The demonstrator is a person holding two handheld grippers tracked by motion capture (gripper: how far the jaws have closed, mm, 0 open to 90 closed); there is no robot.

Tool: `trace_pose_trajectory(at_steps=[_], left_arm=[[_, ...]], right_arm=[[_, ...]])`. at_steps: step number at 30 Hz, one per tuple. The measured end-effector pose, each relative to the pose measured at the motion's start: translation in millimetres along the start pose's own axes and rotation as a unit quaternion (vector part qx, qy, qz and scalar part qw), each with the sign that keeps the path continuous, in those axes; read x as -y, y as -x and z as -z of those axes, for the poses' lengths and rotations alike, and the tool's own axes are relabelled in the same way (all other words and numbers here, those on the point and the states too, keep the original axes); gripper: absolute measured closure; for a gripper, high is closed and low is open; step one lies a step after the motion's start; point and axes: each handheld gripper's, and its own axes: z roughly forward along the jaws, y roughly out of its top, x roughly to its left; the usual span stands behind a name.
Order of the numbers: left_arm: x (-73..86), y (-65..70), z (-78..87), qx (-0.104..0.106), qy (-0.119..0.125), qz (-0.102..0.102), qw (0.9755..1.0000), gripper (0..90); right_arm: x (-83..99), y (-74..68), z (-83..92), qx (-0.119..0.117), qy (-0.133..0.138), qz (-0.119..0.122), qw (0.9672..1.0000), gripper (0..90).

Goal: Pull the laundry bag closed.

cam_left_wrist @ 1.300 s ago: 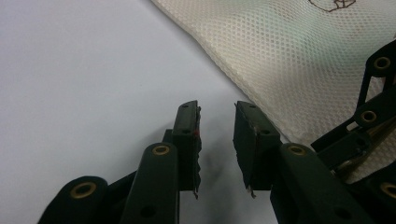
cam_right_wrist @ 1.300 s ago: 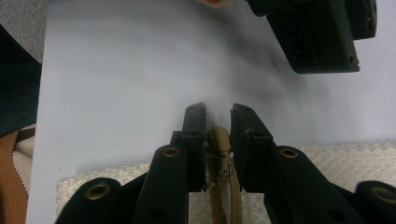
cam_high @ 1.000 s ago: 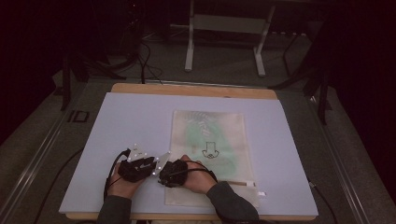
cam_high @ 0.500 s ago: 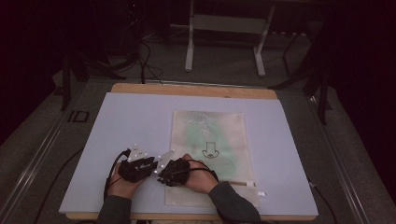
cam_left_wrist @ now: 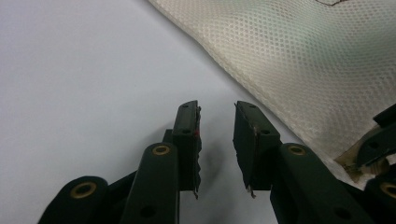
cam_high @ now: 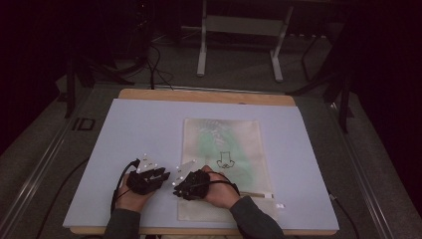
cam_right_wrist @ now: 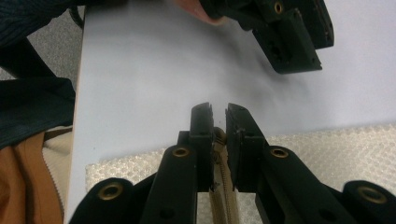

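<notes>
High view: I sat at the near edge of a pale lilac table mat (cam_high: 149,129), a gripper in each hand. A cream mesh pouch (cam_high: 234,144), printed with a small black outline drawing, lay flat on the mat right of centre, its zipper end toward me. My left gripper (cam_high: 149,175) rested on bare mat just left of the pouch's near corner. My right gripper (cam_high: 189,183) sat at that corner, close beside the left one.

Left gripper view: my left gripper's (cam_left_wrist: 217,140) jaws stood released, a clear gap between the pads and only mat beneath them. The mesh pouch (cam_left_wrist: 299,60) lay just to the right, not touched by these jaws.

Right gripper view: my right gripper's (cam_right_wrist: 219,140) jaws were nearly together, clenched around the pouch's tan zipper (cam_right_wrist: 224,186) at the edge of the mesh (cam_right_wrist: 327,144). They had just been closing a little further on it. My left gripper (cam_right_wrist: 299,37) hovered beyond, over bare mat.
</notes>
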Motion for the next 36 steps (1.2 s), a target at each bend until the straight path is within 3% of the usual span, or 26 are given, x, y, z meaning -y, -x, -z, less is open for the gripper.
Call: trace_pose_trajectory(at_steps=[12,25,32,36], left_arm=[[-1.3,4.7,-1.5,0.005,-0.002,-0.009,0.9999,70.1],[-2.8,11.0,-2.3,0.018,-0.002,-0.017,0.9997,70.1],[-3.6,15.2,-3.0,0.023,-0.004,-0.023,0.9995,70.0],[-4.2,16.7,-3.2,0.029,-0.004,-0.024,0.9993,70.1]], right_arm=[[13.7,0.0,11.0,0.004,0.004,-0.008,1.0000,81.9],[27.7,1.5,5.9,-0.003,-0.024,-0.023,0.9995,80.9],[32.0,5.4,3.8,-0.013,-0.026,-0.041,0.9987,80.5],[31.0,4.7,2.9,-0.013,-0.029,-0.040,0.9987,81.8]])
